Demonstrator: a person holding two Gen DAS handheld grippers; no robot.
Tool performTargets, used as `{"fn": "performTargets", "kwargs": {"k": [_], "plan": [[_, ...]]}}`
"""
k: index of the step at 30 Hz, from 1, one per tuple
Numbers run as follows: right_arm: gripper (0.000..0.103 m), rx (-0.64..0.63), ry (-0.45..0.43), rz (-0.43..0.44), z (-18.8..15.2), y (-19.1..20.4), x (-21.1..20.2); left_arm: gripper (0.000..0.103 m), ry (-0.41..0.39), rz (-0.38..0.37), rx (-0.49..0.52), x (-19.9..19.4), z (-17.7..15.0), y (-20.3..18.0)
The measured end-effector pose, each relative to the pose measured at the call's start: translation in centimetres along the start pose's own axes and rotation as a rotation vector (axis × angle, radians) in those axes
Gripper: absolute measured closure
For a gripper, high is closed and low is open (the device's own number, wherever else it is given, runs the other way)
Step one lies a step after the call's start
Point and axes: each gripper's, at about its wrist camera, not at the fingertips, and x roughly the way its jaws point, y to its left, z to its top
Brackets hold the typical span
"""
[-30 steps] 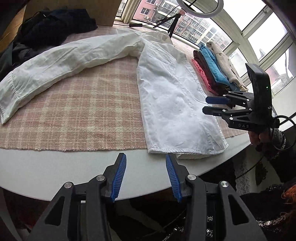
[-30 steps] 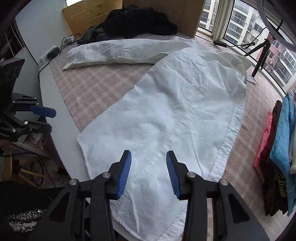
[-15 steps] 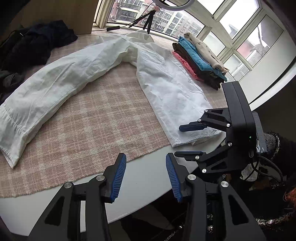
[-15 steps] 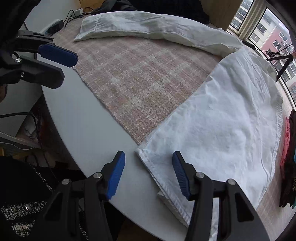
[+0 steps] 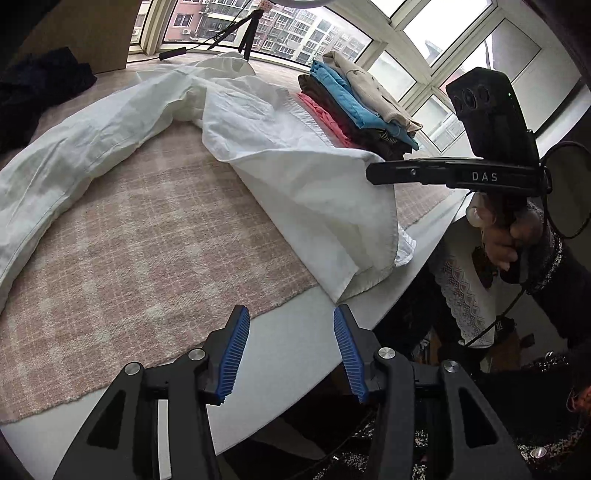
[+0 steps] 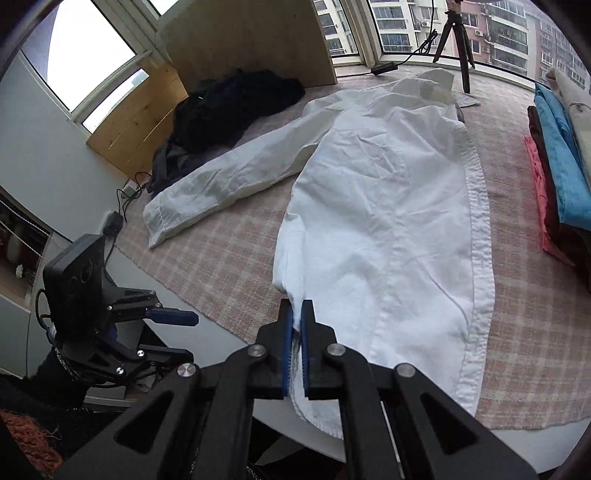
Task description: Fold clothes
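Observation:
A white long-sleeved shirt (image 5: 280,155) lies on a pink plaid cloth (image 5: 147,236), one sleeve (image 5: 85,147) stretched out to the left; it also shows in the right wrist view (image 6: 388,206). My right gripper (image 6: 296,317) is shut on the shirt's bottom hem corner and lifts it off the table; in the left wrist view it (image 5: 373,170) holds the raised corner. My left gripper (image 5: 288,347) is open and empty above the white table edge (image 5: 295,343), short of the shirt's hem. It also appears at the lower left of the right wrist view (image 6: 173,332).
A stack of folded clothes (image 5: 354,107) in pink, dark, blue and beige sits beside the shirt on the right. A dark heap of clothes (image 6: 229,107) lies at the far end by a wooden board (image 6: 251,37). A tripod (image 6: 454,33) stands near the window.
My right gripper has closed on the shirt's bottom hem corner and raised it off the table. My left gripper has shifted and stays open near the table edge.

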Motion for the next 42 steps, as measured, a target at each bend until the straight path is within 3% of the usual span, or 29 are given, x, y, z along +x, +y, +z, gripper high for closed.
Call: {"fn": "performTargets", "kwargs": {"k": [4, 12, 15, 16, 17, 18, 19, 27, 29, 31, 33, 36, 39, 42], "plan": [[0.099, 0.011, -0.062, 0.041, 0.8, -1.4, -2.6, 0.057, 0.017, -0.026, -0.009, 3.5, 1.2, -2.2], [0.099, 0.034, -0.12, 0.11, 1.4, -4.0, -4.9, 0.057, -0.004, 0.065, -0.05, 7.4, 4.1, -5.6], [0.099, 0.042, -0.136, 0.139, 1.4, -4.7, -5.5, 0.06, 0.055, 0.179, -0.058, 9.8, 5.1, -6.1], [0.099, 0.045, -0.141, 0.148, 1.4, -4.9, -5.7, 0.065, 0.082, 0.234, -0.058, 10.6, 5.2, -6.0], [0.099, 0.045, -0.146, 0.16, 1.4, -5.1, -5.8, 0.081, 0.091, 0.273, -0.058, 11.1, 5.1, -5.8], [0.099, 0.043, -0.147, 0.172, 1.4, -5.2, -6.0, 0.089, 0.088, 0.28, -0.063, 11.0, 5.0, -5.7], [0.099, 0.041, -0.149, 0.183, 1.4, -5.3, -6.1, 0.102, 0.085, 0.266, -0.075, 10.7, 4.8, -5.5], [0.099, 0.022, -0.144, 0.218, 1.2, -5.3, -5.6, 0.103, 0.064, 0.245, -0.277, 5.8, 0.4, -1.9], [0.099, 0.022, -0.126, 0.226, 1.1, -5.2, -5.0, 0.082, 0.028, 0.218, -0.285, 4.0, 0.6, -1.8], [0.099, 0.03, -0.132, 0.227, 1.0, -5.3, -5.0, 0.069, -0.038, 0.237, -0.243, 2.7, 2.4, -2.0], [0.099, 0.044, -0.15, 0.227, 1.1, -5.5, -5.5, 0.068, -0.095, 0.259, -0.201, 2.1, 4.8, -1.9], [0.099, 0.064, -0.174, 0.217, 1.0, -6.1, -6.4, 0.066, -0.085, 0.243, -0.212, 4.5, 9.0, -0.7], [0.099, 0.093, -0.181, 0.204, 1.0, -6.8, -6.7, 0.065, -0.056, 0.274, -0.202, 7.3, 12.7, 1.5], [0.099, 0.114, -0.188, 0.194, 1.1, -7.1, -6.6, 0.065, -0.026, 0.296, -0.218, 9.0, 14.8, 4.6]]}}
